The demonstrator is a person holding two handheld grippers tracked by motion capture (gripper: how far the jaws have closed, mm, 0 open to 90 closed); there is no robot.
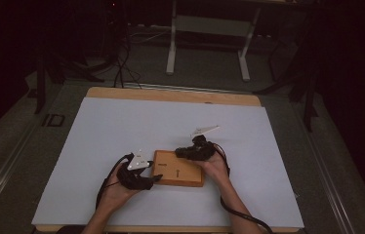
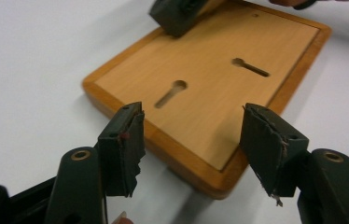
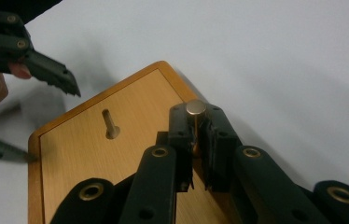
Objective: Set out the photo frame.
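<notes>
Clearly, a wooden board point(image 1: 178, 168) with two keyhole slots is being worked on near the front middle of the bench point(image 1: 122, 126), lying flat on its white cover between the two hands. The greatest risk is judged to lie at the right gripper point(image 3: 196, 140): a small brass-coloured peg point(image 3: 195, 108) is pinched upright between its fingers point(image 3: 180, 135) over the far edge of the board, and if the peg is tilted or carried sideways before being lined up with the round end of a slot point(image 3: 111, 125), it could jam against the wood, slip out of the narrow grip, or push the board across the smooth cover. That sliding is made more likely because the board is not clamped at its near side: the left gripper point(image 2: 191, 140) is held with its fingers point(image 2: 125, 149) standing fairly wide apart, straddling the near corner of the board without pressing on it, so nothing is steadied there. A knock from those open fingers could also turn the board and spoil the alignment. The worn, ragged pads seen in the left gripper view may give a poorer hold if the edge is gripped again. On the right, the fingers are closed almost fully, the peg's round head showing just above their tips. Whether the peg's lower end touches the wood cannot be told.
</notes>
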